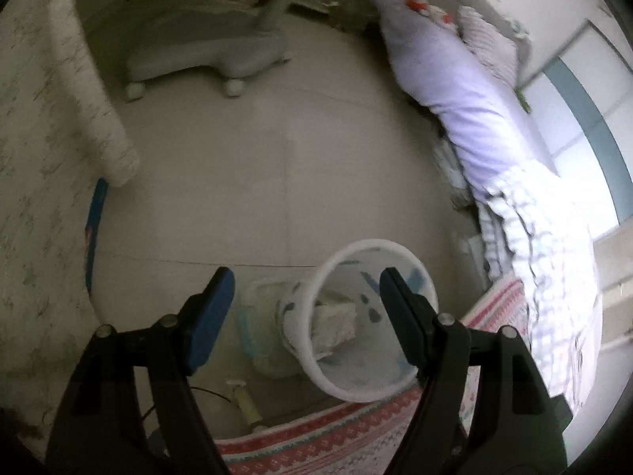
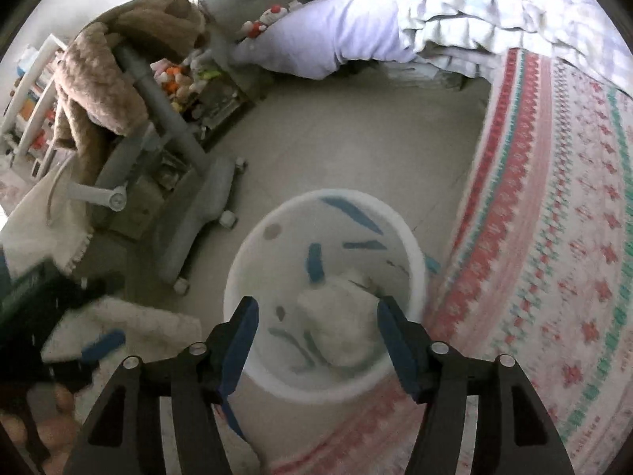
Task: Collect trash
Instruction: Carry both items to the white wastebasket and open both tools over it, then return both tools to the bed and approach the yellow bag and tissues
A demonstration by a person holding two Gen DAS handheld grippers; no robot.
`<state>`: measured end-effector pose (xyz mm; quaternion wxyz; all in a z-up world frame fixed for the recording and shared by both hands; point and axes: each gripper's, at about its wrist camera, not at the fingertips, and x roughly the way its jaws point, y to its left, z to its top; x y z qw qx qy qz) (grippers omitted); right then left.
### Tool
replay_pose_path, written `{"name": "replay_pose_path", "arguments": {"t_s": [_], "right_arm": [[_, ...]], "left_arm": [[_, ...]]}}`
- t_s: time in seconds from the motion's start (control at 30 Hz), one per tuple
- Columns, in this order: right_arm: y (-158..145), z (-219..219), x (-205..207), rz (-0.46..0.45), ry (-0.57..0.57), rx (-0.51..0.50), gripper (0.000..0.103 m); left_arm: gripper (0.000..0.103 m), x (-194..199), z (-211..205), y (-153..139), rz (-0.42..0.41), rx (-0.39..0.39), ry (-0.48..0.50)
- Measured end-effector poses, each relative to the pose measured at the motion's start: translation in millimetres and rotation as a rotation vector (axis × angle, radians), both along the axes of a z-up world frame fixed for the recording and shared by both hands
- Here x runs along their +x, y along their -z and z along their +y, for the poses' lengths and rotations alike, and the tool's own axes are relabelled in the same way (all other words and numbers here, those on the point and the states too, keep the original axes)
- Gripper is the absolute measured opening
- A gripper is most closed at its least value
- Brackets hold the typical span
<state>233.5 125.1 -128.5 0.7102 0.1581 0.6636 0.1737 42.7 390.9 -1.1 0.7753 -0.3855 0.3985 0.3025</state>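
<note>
A white waste bin with blue marks (image 2: 328,388) stands on the floor by the bed. Crumpled white paper (image 2: 336,324) lies inside it. My right gripper (image 2: 316,320) is open and empty, directly above the bin's mouth. In the left wrist view the same bin (image 1: 336,384) looks tilted, with the crumpled paper (image 1: 336,320) inside. My left gripper (image 1: 304,301) is open and empty, its right finger over the bin's rim. A clear plastic item (image 1: 261,316) lies on the floor left of the bin.
A bed with a red-and-green patterned cover (image 2: 554,237), a lilac sheet (image 1: 455,91) and a checked quilt (image 1: 546,245) runs along the right. A grey wheeled chair base (image 2: 198,213) with a brown plush throw (image 2: 99,75) stands left. A cloth-covered table edge (image 1: 79,79) is at left.
</note>
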Motion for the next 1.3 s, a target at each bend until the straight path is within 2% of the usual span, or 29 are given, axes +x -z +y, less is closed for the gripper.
{"name": "replay_pose_path", "arguments": {"t_s": [0.17, 0.3, 0.33, 0.43, 0.5, 0.63, 0.73, 0.77, 0.83, 0.87, 0.93, 1.0, 1.03, 1.17, 1.3], "right_arm": [[-30, -53, -24, -0.023, 0.035, -0.008, 0.064], [-69, -110, -44, -0.058, 0.063, -0.039, 0.064], [-81, -129, -50, -0.064, 0.074, -0.06, 0.064], [-111, -176, -66, -0.072, 0.111, -0.138, 0.065], [-134, -215, -80, -0.087, 0.141, -0.224, 0.065], [-165, -287, -107, -0.116, 0.236, -0.367, 0.066], [-175, -337, -129, -0.137, 0.347, -0.37, 0.07], [-174, -346, -133, -0.132, 0.374, -0.376, 0.07], [-172, -371, -140, -0.092, 0.438, -0.386, 0.07], [-172, -381, -141, -0.081, 0.459, -0.375, 0.07], [-176, -392, -140, -0.088, 0.467, -0.367, 0.07], [-179, -399, -140, -0.095, 0.475, -0.393, 0.07], [-178, -403, -140, -0.088, 0.484, -0.406, 0.07], [-161, -412, -138, -0.023, 0.499, -0.443, 0.07], [-147, -416, -142, 0.015, 0.477, -0.46, 0.07]], "left_arm": [[0.076, 11, -27, -8, -0.045, 0.008, 0.102], [0.076, 22, -69, -15, -0.06, 0.029, 0.233], [0.076, 25, -77, -16, -0.062, 0.03, 0.263], [0.076, 47, -119, -15, -0.012, 0.054, 0.462], [0.076, 58, -149, -14, 0.019, 0.085, 0.573], [0.076, 66, -197, -19, -0.012, 0.113, 0.699], [0.076, 75, -240, -18, 0.008, 0.19, 0.819], [0.076, 81, -257, -20, 0.014, 0.238, 0.871], [0.076, 83, -279, -26, 0.004, 0.335, 0.913], [0.076, 84, -288, -29, -0.001, 0.358, 0.922], [0.076, 84, -301, -25, -0.001, 0.342, 0.971], [0.076, 87, -318, -14, 0.012, 0.288, 1.032], [0.076, 89, -323, -10, 0.02, 0.285, 1.037], [0.076, 91, -357, 7, 0.034, 0.226, 1.115], [0.076, 97, -381, 23, 0.053, 0.168, 1.145]]}}
